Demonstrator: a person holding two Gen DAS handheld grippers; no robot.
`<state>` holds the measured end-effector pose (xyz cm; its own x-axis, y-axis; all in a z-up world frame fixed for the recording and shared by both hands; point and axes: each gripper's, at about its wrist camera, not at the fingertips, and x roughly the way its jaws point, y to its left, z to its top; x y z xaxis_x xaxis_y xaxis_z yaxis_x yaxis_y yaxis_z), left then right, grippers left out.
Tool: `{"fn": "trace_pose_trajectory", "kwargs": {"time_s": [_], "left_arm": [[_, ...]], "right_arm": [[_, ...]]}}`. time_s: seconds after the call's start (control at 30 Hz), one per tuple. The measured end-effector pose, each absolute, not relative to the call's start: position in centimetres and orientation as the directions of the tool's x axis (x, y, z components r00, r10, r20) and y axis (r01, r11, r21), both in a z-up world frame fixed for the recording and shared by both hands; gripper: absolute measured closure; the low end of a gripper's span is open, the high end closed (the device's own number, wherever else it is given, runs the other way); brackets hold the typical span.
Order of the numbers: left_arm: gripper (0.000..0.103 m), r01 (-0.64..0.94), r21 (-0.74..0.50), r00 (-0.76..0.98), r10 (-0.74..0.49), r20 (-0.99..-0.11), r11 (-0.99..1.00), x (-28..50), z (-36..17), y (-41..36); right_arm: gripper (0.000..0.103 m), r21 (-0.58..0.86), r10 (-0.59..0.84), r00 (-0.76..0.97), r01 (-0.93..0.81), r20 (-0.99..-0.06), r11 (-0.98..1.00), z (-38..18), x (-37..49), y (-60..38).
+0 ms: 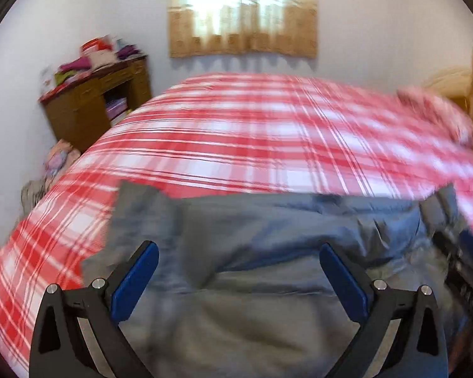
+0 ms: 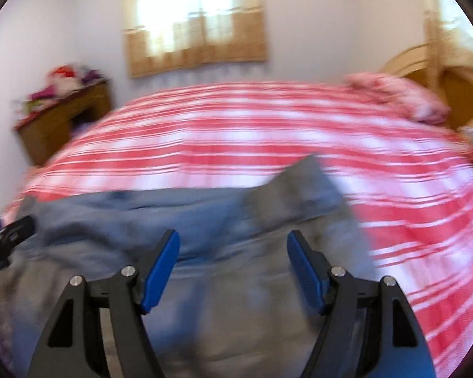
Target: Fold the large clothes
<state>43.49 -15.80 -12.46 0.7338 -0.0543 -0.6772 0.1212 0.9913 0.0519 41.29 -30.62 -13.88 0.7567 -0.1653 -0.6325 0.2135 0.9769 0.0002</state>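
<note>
The grey-blue garment [image 1: 268,252] lies spread on the bed [image 1: 236,132], at its near edge, on the red and white checked cover. The left gripper [image 1: 238,252] has its blue pads spread wide above the cloth, and nothing is between them. The right gripper [image 2: 233,242] also stands spread over the garment, holding nothing. Both pictures are blurred.
</note>
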Motion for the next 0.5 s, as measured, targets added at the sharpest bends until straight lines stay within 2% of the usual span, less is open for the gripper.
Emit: {"fn": "trace_pose_trajectory", "kwargs": {"time_s": [0.1, 0.17, 0.27, 0.5], "left_arm": [[0.001, 0.158, 0.148, 0.691, -0.002, -0.723, 0.976, 44.8, -15.8, -18.3], [0.001, 0.166, 0.115, 0.641, -0.019, -0.767, 0.979, 45.6, -18.5, -18.6], [0.001, 0.121, 0.086, 0.68, -0.019, -0.733, 0.989, 45.1, -18.9, -17.7], [0.001, 0.101, 0.052, 0.662, -0.029, -0.749, 0.994, 45.3, -19.3, -16.7]], "right_arm": [[0.029, 0.028, -0.136, 0.692, 0.221, -0.709, 0.975, -16.8, 42.8, -32.3], [0.027, 0.042, -0.116, 0.696, 0.205, -0.708, 0.978, -17.5, 42.9, -32.2], [0.024, 0.027, -0.117, 0.703, 0.191, -0.701, 0.981, -17.9, 43.3, -31.5], [0.023, 0.021, -0.103, 0.68, 0.172, -0.726, 0.985, -18.7, 43.6, -31.5]]}}
